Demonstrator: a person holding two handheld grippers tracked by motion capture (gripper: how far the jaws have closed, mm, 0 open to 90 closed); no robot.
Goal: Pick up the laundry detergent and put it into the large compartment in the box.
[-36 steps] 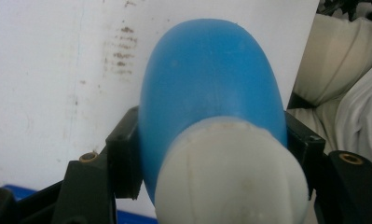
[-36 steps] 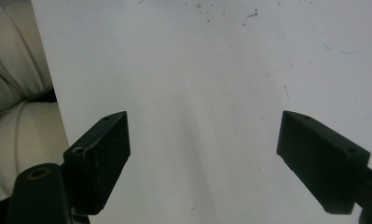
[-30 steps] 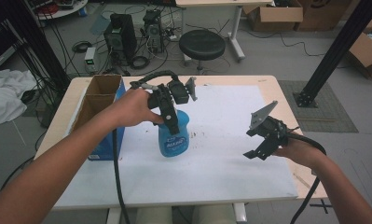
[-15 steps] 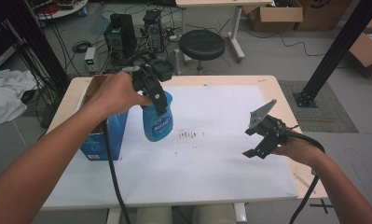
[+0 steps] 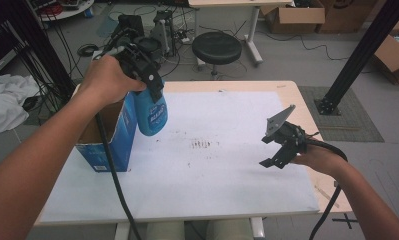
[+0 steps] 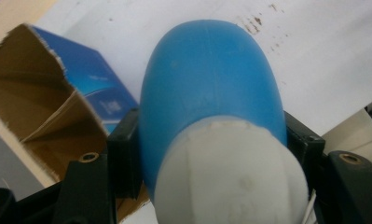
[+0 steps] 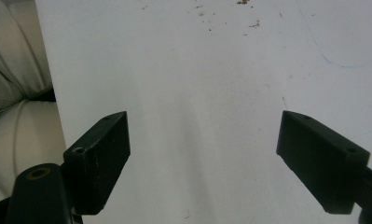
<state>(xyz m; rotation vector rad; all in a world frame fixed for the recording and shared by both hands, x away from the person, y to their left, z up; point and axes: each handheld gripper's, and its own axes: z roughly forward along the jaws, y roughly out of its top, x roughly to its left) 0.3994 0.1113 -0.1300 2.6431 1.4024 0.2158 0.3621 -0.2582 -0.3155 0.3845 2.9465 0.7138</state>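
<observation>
The blue bottle is clamped in the left tongs, lifted beside the open box, not yet placed inside. The right tongs are held wide open and empty over the tabletop.

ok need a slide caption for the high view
Left gripper holds a blue bottle beside an open box; right gripper open.

Blue box on white table
</observation>
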